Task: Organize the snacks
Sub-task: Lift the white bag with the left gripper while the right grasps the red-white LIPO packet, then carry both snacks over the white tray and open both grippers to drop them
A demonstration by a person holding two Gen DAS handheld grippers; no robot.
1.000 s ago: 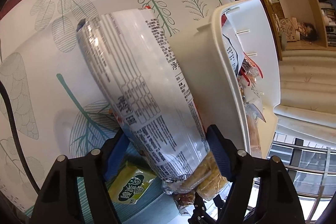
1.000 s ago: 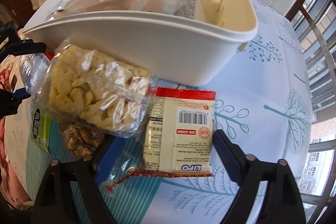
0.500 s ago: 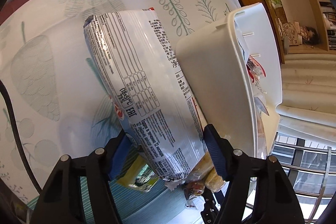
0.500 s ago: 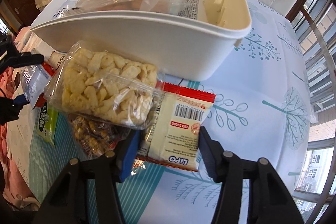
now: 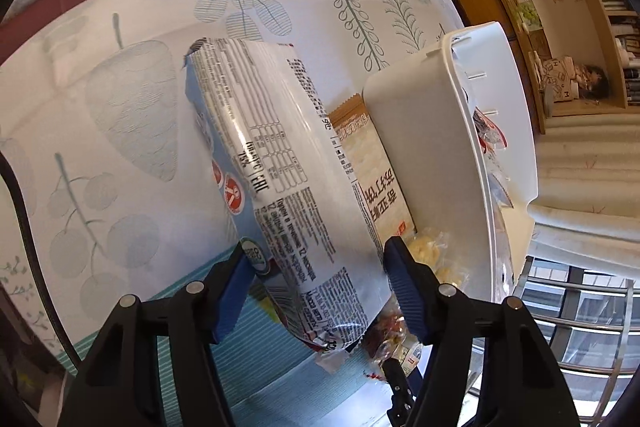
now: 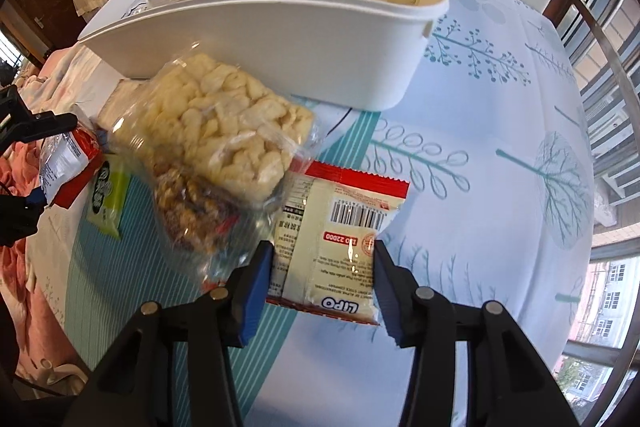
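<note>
Pickup step on both sides, I'd say. My left gripper [image 5: 316, 263] is clamped on the long white-and-blue snack pack [image 5: 276, 163], held up off the tablecloth [image 5: 120, 115] just beside the white bin [image 5: 424, 147]. Right gripper [image 6: 322, 267] is pinched on the LIPO packet [image 6: 340, 243], low and level near the clear puffed-snack bag [image 6: 224, 131]. Next move needs a lift over the bin's rim, then letting go.

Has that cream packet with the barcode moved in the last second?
Yes. The cream packet has lifted off the tablecloth in the right gripper, its fingers now closed on it, below the white bin.
</note>
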